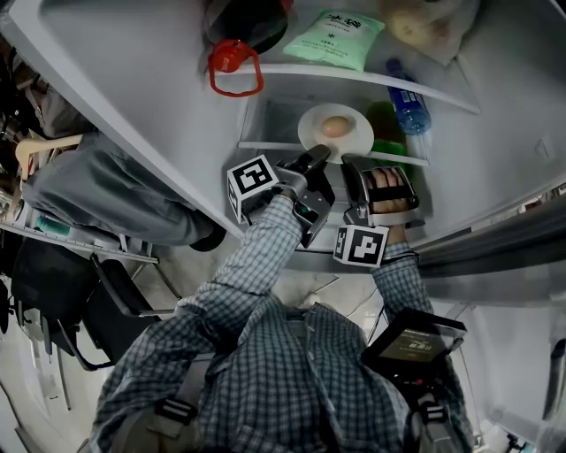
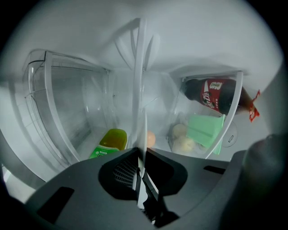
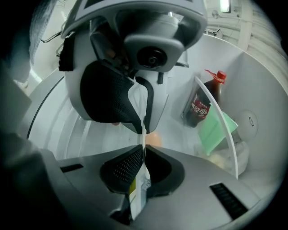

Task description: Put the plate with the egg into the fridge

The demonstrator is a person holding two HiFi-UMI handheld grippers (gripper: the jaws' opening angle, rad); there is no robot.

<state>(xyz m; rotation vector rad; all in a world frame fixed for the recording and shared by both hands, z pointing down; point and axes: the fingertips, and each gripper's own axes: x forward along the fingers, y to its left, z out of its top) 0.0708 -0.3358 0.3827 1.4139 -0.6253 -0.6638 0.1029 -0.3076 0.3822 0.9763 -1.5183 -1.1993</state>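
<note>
A white plate with a brown egg on it lies at the front of a middle fridge shelf. My left gripper is shut on the plate's near rim. Just to its right, my right gripper is shut on the same rim. In the left gripper view the plate shows edge-on, pinched in the left gripper, with the egg behind it. The right gripper view shows the right gripper clamped on the plate's edge, the egg beyond, and the left gripper close above.
On the shelf above are a cola bottle, a green packet and bagged food. A blue bottle and a green bottle lie right of the plate. The open fridge door stands at the left.
</note>
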